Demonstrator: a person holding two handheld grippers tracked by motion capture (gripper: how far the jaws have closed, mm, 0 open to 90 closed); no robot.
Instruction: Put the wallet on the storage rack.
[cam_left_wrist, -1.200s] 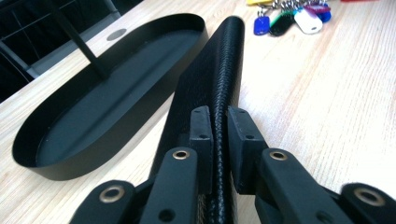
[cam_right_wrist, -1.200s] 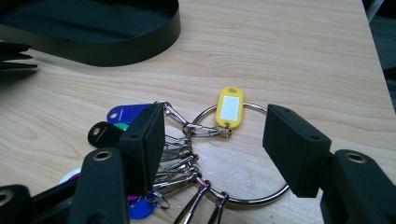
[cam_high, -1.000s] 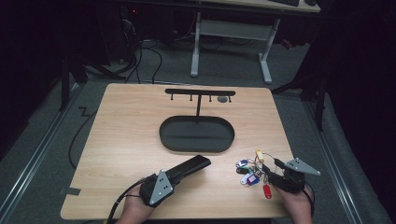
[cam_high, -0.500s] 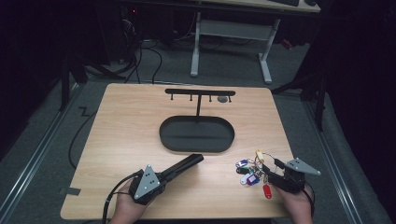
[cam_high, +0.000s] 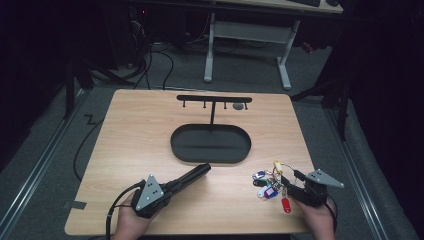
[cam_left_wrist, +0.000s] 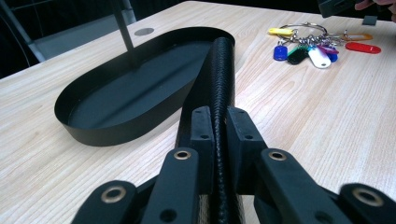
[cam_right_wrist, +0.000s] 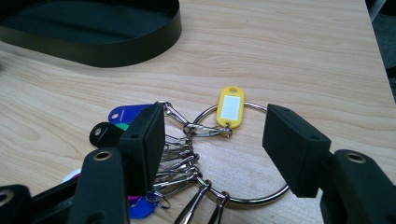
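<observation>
Near the front edge of the surface, left of centre, the left gripper (cam_high: 176, 184) has its jaws pinched on a long black case (cam_left_wrist: 219, 84) with a stitched, leathery skin; it looks light, fairly stiff and grippy, and is held near one end so the rest juts toward the black oval tray (cam_high: 180, 150). That forearm lies low, the gripper pointing diagonally at the tray's near rim. By the front right corner, the right gripper (cam_right_wrist: 212, 140) hovers with jaws spread on either side of the key ring (cam_right_wrist: 261, 198), gripping nothing. The ring is thin, hard, slippery metal with loose coloured tags (cam_high: 267, 187); the bare wire arc is probably the best hold. Farther back stands the hook rack (cam_high: 214, 99).
</observation>
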